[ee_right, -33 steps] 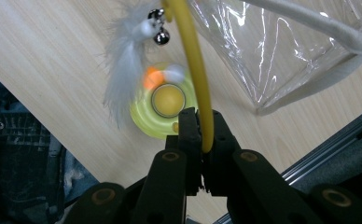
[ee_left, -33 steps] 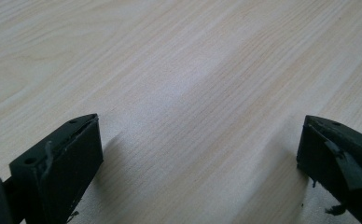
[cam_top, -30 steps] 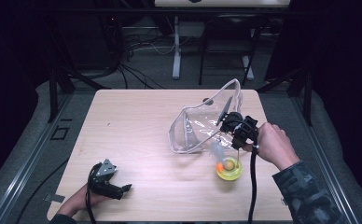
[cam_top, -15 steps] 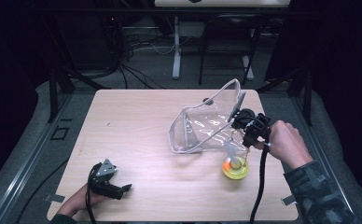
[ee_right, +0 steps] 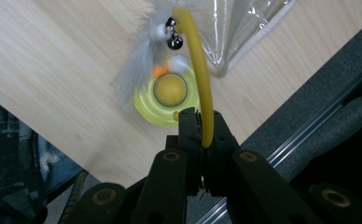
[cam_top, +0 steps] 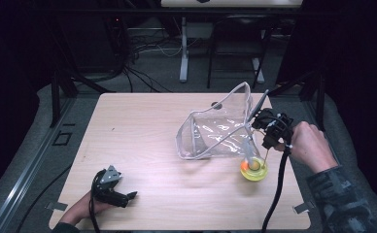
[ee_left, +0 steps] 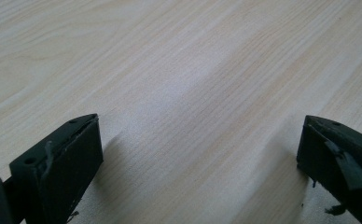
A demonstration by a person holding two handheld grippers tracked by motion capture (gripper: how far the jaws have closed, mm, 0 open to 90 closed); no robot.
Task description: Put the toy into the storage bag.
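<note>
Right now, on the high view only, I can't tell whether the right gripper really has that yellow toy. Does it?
Observer: Yes. The right gripper is shut on the toy's yellow stem.
Operator: What hangs off the stem?
Observer: A grey feather and small bells, above the ball in the yellow-green base.
Operator: And the left gripper?
Observer: The left gripper is open, with nothing between its jaws but bare table.
</note>
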